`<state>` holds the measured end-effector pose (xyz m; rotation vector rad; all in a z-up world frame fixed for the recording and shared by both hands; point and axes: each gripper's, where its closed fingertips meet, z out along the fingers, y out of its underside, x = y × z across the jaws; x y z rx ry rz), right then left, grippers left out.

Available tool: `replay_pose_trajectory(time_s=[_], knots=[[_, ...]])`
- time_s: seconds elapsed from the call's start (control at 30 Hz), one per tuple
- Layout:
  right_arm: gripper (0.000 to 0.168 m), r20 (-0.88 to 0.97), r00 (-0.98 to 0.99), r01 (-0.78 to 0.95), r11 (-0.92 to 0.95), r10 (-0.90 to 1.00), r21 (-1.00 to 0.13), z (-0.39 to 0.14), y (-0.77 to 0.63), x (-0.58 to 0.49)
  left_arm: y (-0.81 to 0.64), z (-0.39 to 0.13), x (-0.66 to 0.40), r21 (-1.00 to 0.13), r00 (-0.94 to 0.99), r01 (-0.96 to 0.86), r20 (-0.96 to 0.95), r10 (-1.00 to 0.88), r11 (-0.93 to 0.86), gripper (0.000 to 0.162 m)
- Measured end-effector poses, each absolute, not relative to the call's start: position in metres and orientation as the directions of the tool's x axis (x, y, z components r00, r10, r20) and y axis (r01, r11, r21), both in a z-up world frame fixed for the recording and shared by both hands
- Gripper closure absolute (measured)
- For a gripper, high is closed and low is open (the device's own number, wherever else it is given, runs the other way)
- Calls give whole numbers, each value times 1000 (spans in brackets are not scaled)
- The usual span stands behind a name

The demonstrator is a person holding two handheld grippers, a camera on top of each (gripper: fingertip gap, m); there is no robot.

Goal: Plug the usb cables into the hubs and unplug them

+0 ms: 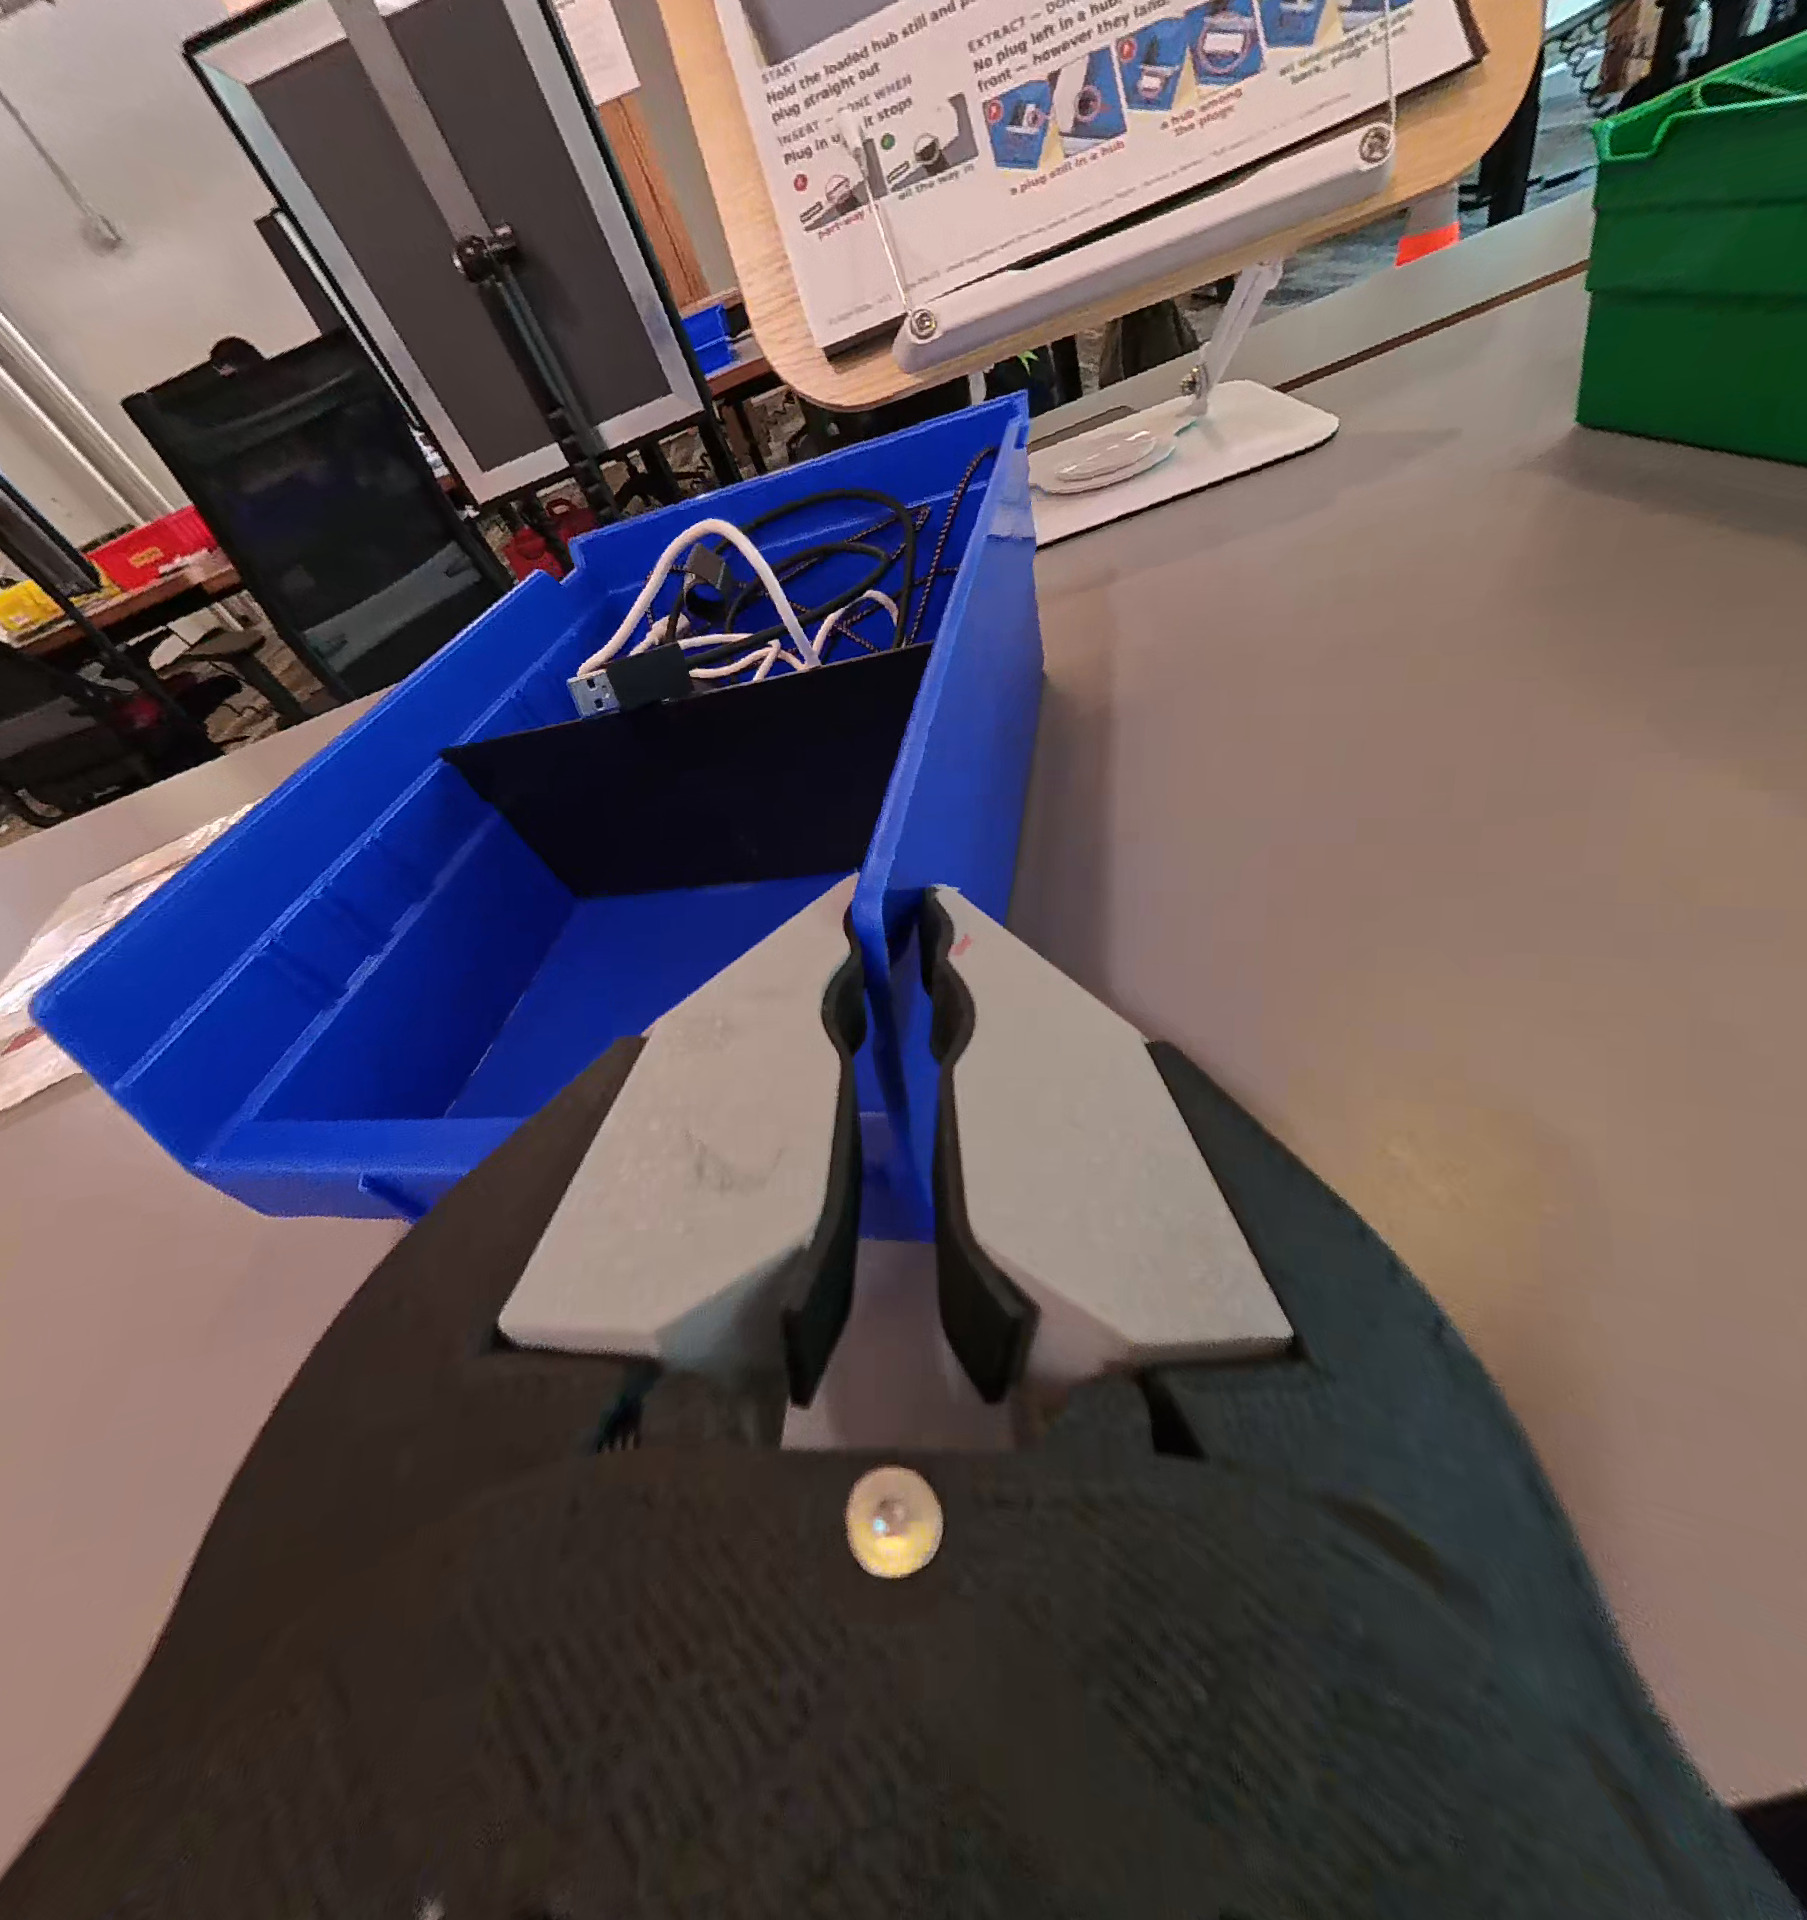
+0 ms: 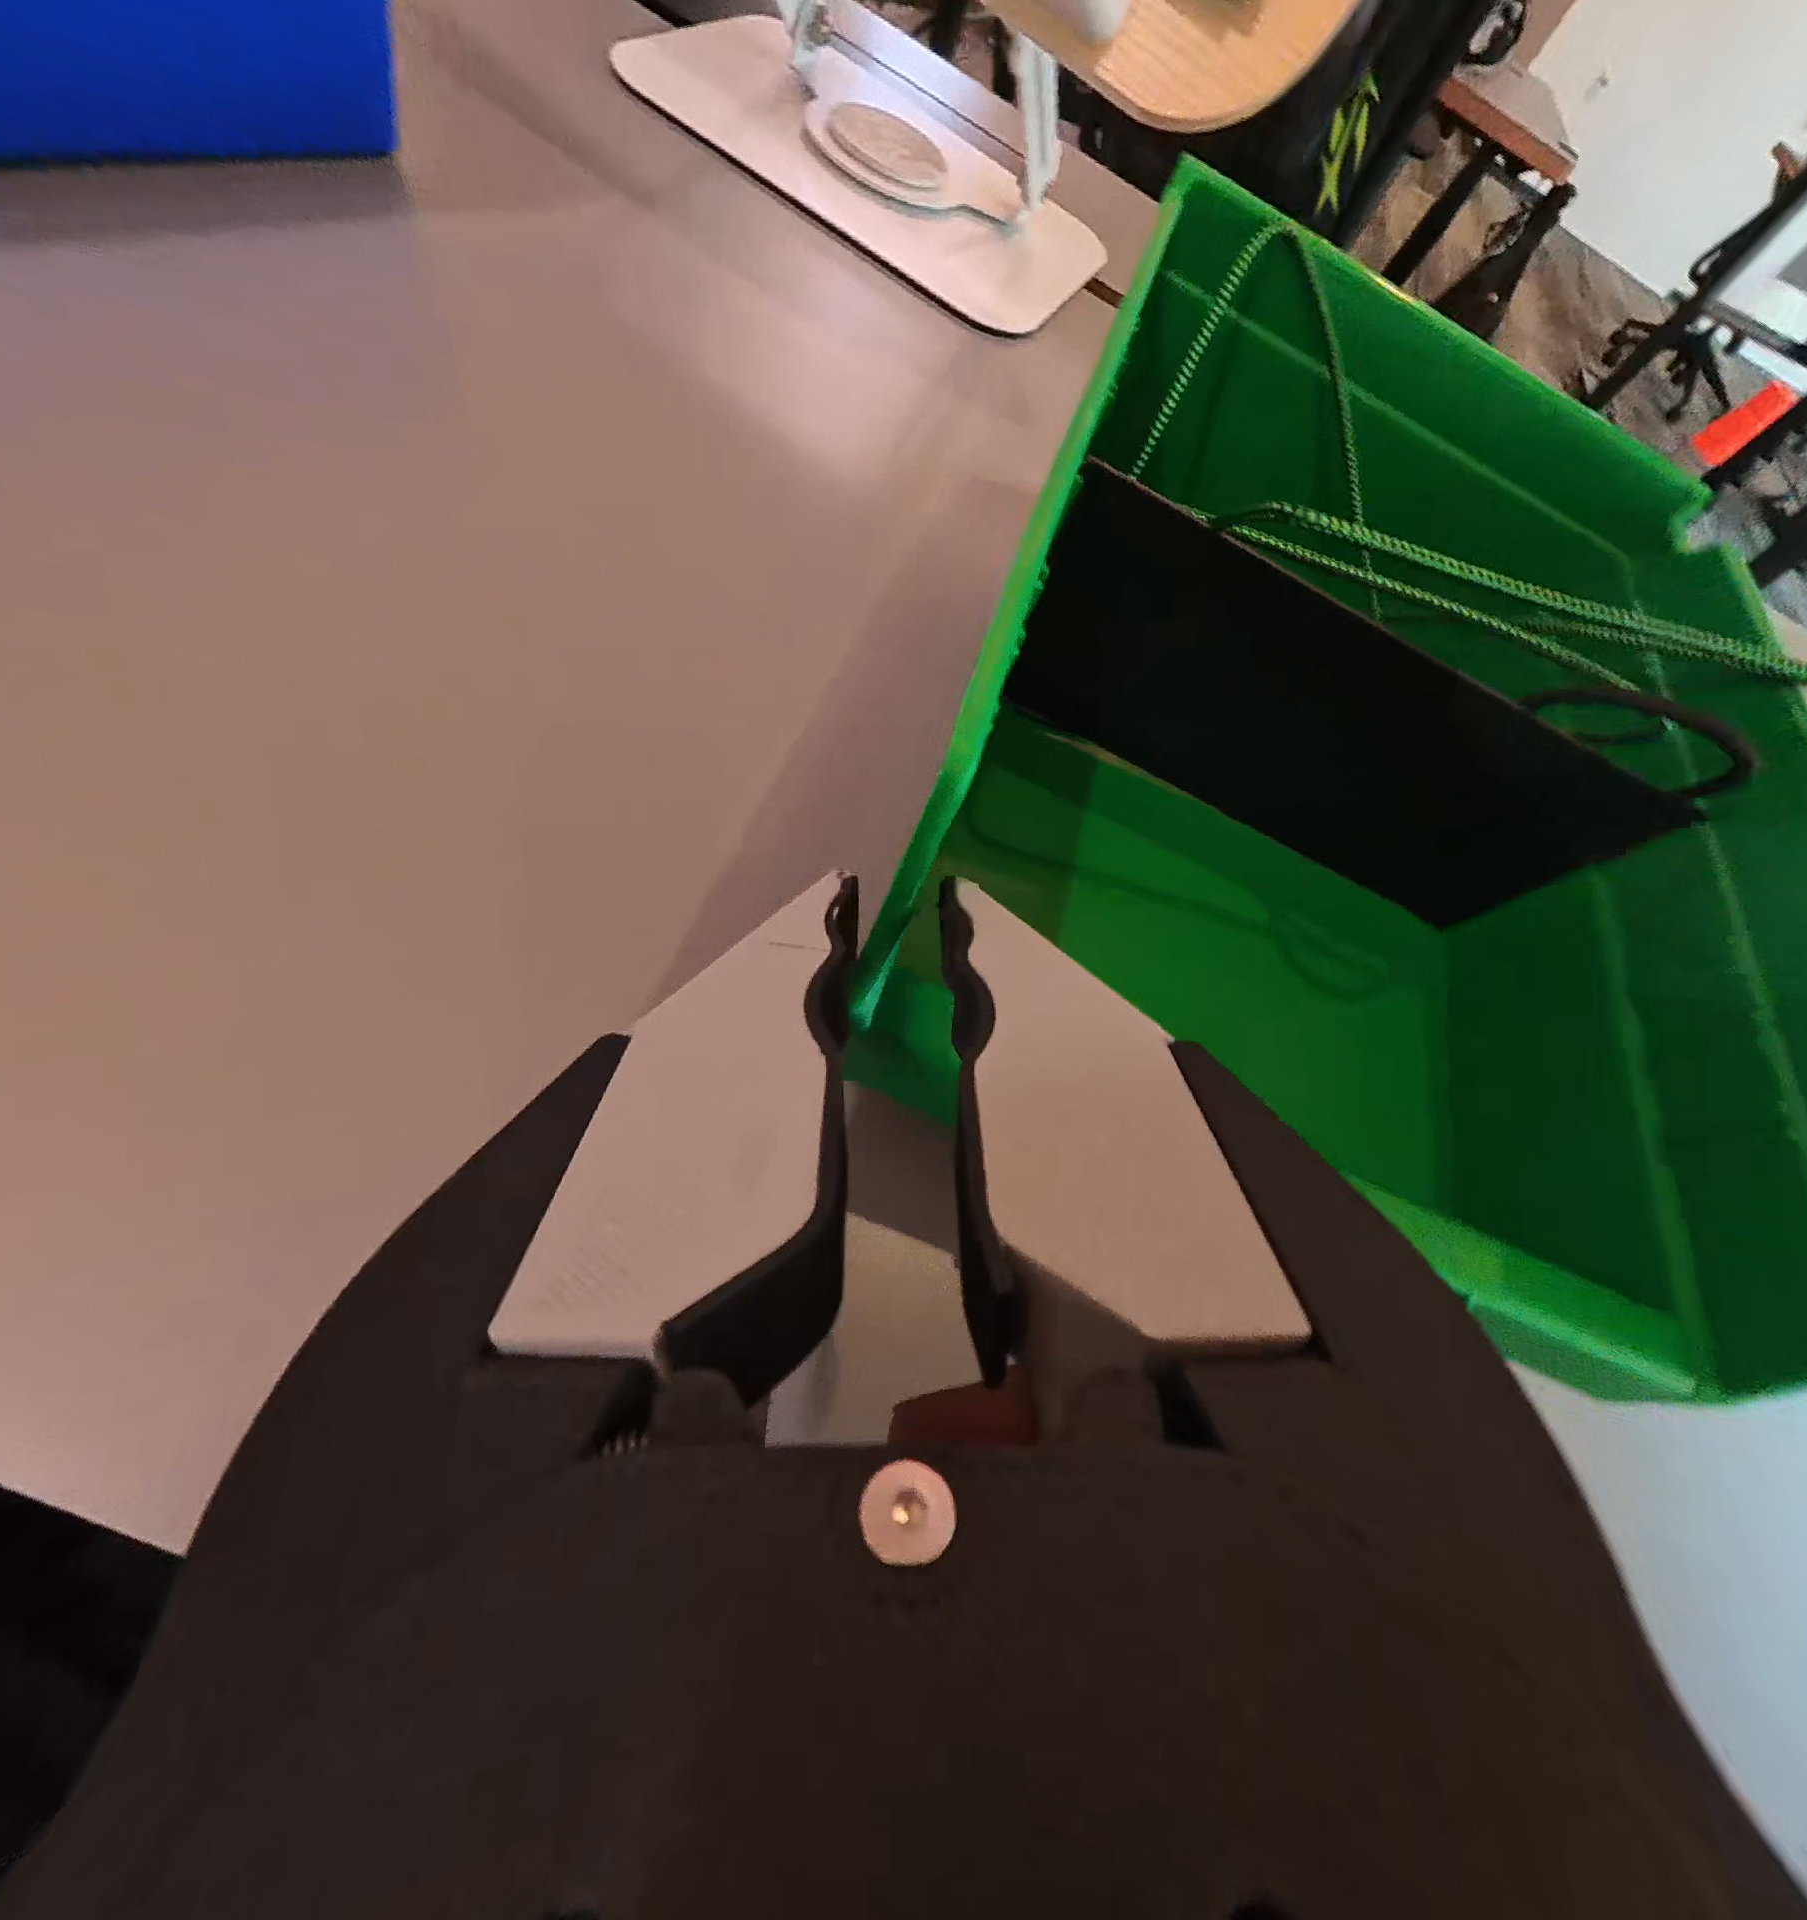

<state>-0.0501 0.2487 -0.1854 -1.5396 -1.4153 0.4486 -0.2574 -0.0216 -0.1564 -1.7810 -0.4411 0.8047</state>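
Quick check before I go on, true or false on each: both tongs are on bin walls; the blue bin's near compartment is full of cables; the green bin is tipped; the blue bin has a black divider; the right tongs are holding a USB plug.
1. Left tongs straddle the blue bin wall; right tongs straddle the green bin wall. True.
2. The blue bin's near compartment is full of cables. False: it looks empty; the cables lie behind the divider.
3. The green bin is tipped. True, it sits tilted in the right wrist view.
4. The blue bin has a black divider. True.
5. The right tongs hold a USB plug. False: only the green wall lies between them.
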Motion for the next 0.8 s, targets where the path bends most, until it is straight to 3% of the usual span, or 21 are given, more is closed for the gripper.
replay_pose_trajectory(time_s=[0.33, 0.5, 0.6, 0.8], knots=[[125, 268, 301, 507, 84, 915, -858, -161, 270, -22, -26, -158, -262, -937, 666, -34, -281, 691, -347, 158], [126, 202, 302, 438, 52, 932, -898, -141, 269, -12, -22, -132, -247, -949, 676, -130, -297, 674, -287, 153], [123, 159, 285, 417, 27, 945, -909, -136, 264, -10, -18, -127, -236, -954, 747, -86, -253, 615, -287, 135], [120, 136, 254, 437, 12, 958, -900, -147, 258, -15, -27, -129, -242, -943, 754, -84, -272, 598, -323, 137]])
